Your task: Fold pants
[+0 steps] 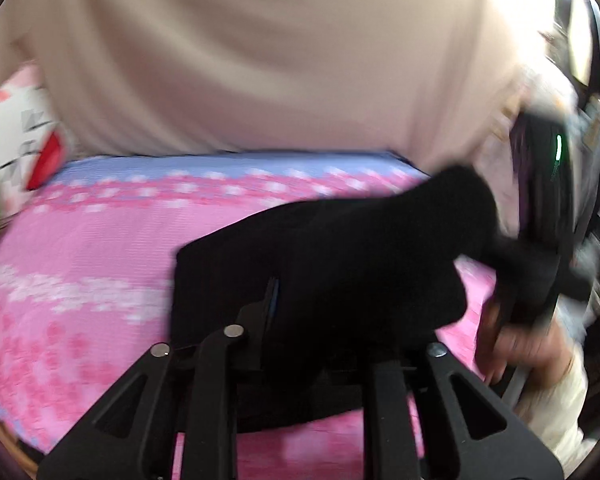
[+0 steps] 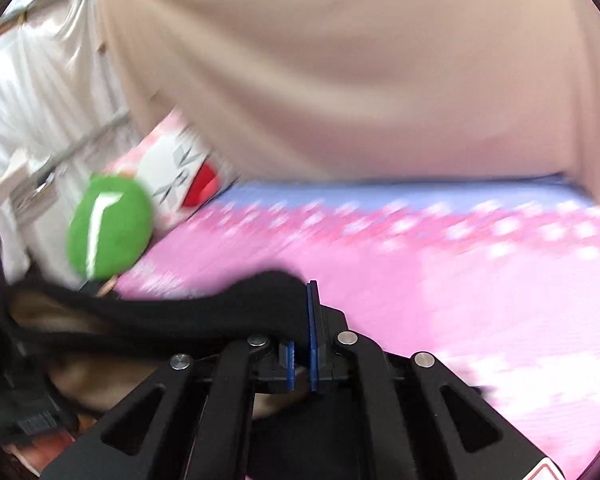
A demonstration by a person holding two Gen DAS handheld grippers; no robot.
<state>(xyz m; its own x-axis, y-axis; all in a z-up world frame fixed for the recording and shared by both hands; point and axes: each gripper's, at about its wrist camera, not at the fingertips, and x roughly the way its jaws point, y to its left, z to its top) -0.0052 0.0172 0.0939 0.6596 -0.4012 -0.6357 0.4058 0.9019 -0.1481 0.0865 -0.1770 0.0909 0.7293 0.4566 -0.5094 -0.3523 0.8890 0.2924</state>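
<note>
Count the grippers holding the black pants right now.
2: the right gripper has its jaws shut on the black pants; the left gripper seems clamped on the near edge, though cloth hides its jaws.

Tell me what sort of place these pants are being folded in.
Probably a bedroom at home. The black pants lie on a pink and lilac flowered sheet like a bed's, with a patterned pillow and a green plush toy at its edge, and pale curtains behind.

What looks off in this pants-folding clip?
Nothing is damaged or spilled. The black pants hang bunched and uneven between the right gripper and left gripper over the pink bedspread, not flat. Both views are motion-blurred.
</note>
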